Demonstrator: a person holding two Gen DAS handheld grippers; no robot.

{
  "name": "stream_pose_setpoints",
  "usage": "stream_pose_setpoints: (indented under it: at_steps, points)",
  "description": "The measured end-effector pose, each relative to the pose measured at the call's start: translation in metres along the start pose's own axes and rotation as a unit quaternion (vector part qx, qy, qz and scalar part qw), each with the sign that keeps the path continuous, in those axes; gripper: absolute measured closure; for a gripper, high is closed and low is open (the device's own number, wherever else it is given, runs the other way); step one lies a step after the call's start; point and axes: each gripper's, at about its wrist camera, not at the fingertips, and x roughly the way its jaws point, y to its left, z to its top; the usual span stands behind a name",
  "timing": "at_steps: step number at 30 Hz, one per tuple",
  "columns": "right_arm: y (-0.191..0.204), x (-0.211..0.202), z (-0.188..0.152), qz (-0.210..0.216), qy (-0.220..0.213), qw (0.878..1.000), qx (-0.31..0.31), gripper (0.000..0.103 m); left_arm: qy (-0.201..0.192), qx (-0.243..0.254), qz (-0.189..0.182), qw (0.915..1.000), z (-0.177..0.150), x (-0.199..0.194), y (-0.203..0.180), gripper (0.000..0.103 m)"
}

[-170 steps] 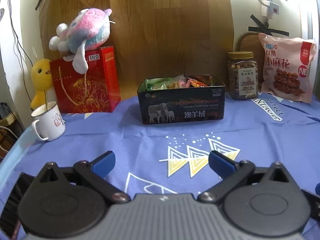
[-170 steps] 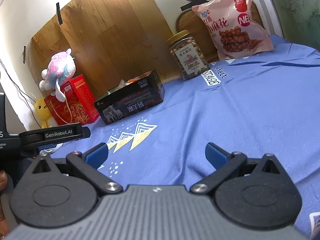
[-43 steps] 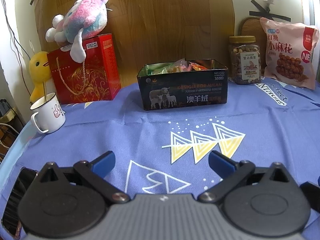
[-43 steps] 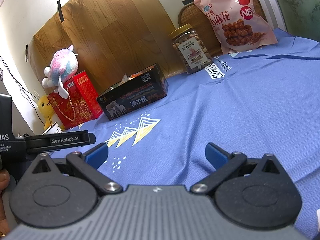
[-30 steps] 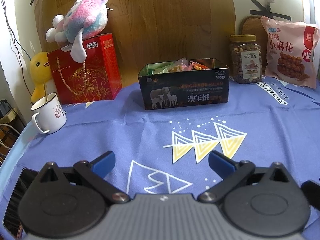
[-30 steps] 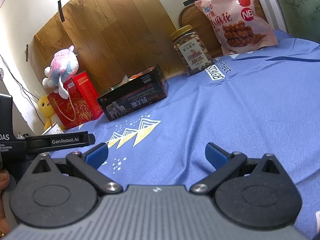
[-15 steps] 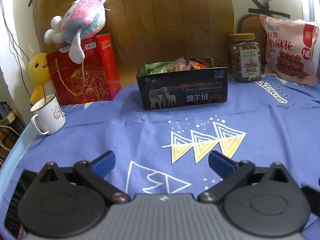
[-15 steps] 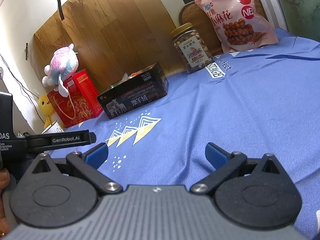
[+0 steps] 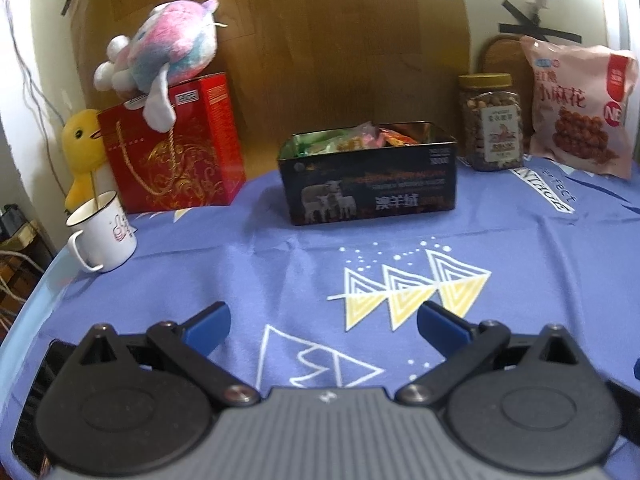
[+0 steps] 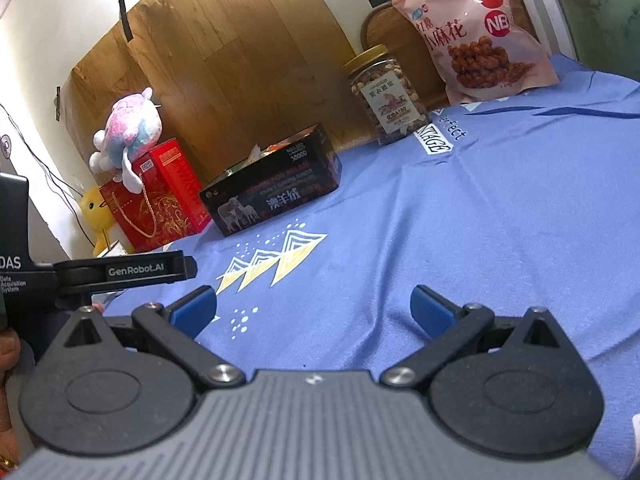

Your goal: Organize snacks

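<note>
A black tin (image 9: 368,178) full of wrapped snacks (image 9: 356,140) stands open toward the far edge of the worktop (image 9: 280,264), which is covered by a blue cloth printed with yellow triangles. Its front shows three sheep and the characters 澳羊绒; a corner reads "30000".

Toward the far right corner stands a jar of nuts (image 9: 491,122) with a gold lid, its label too small to read. Just beside it, a pink bag (image 9: 580,106) marked 小麻花 and "NB" leans against the wall. The cloth near them carries the words "Perfect" and "VINTAGE".

Toward the far left corner sits a red gift bag (image 9: 172,144) with a pink plush toy (image 9: 164,56) on top, a yellow plush duck (image 9: 82,152) beside it, and a white mug (image 9: 104,234) in front.

The left claw (image 9: 323,322) hangs over the near edge, jaws spread wide and empty. The right claw (image 10: 314,306) is likewise wide open, holding nothing. In its view the left device reads "GenRobot.AI".
</note>
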Motion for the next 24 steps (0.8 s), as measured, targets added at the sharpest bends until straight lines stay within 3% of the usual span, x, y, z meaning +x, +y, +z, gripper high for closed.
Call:
stream_pose_setpoints:
  at_steps: [24]
  points:
    - [0.007,0.002,0.005,0.0,0.008,1.0,-0.013,0.0,-0.006,-0.013,0.01,0.9999,0.001,-0.001,0.013,0.0]
